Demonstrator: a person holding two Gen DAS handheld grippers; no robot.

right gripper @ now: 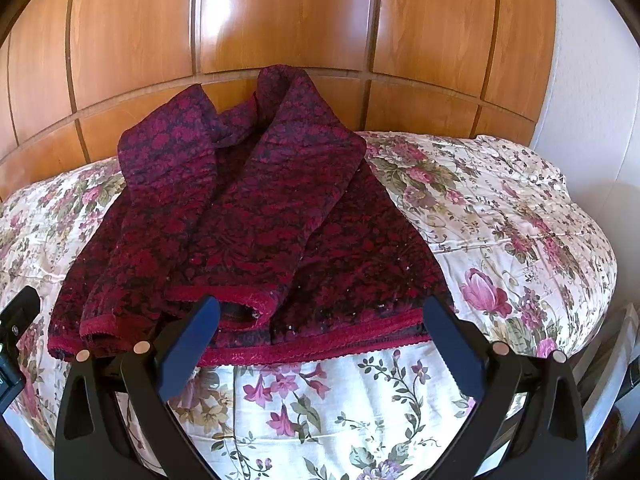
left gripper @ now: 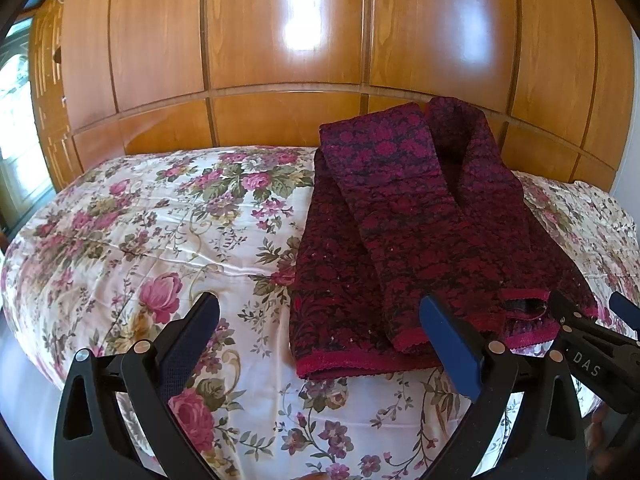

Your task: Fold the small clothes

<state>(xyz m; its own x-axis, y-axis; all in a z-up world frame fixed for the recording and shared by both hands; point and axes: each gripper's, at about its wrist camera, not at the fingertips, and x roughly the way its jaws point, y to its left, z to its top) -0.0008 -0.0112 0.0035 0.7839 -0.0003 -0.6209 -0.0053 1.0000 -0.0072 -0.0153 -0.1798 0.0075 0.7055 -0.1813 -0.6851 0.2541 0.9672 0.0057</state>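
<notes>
On the cream floral-printed bedspread (right gripper: 500, 216), against the glossy orange-brown wooden panelled wardrobe (right gripper: 280, 12) behind the bed, a dark crimson and black floral-patterned knitted garment (right gripper: 256, 216) is laid out lengthwise. Its two long sleeves have been brought in over the body so that their red-trimmed cuffs (right gripper: 240, 312) lie near the red-banded hem (right gripper: 320, 350) at the near edge of the bed. This arrangement appears to have been made so that a narrow strip is formed, ready to be doubled over from hem towards collar; the folding is judged to be partly done.

The left gripper (left gripper: 320, 344) is held low in front of the near edge, its jaws spread wide with nothing between them, the right blue-padded finger (left gripper: 448, 344) being seen over the hem's left portion. The right gripper (right gripper: 320, 344) is likewise held wide and empty, level and pointed forward, with the hem's right stretch framed between its fingers. In the left wrist view the right gripper's black body is seen just beside the cuffs. Both tools seem to be posed for the hem corners to be taken.
</notes>
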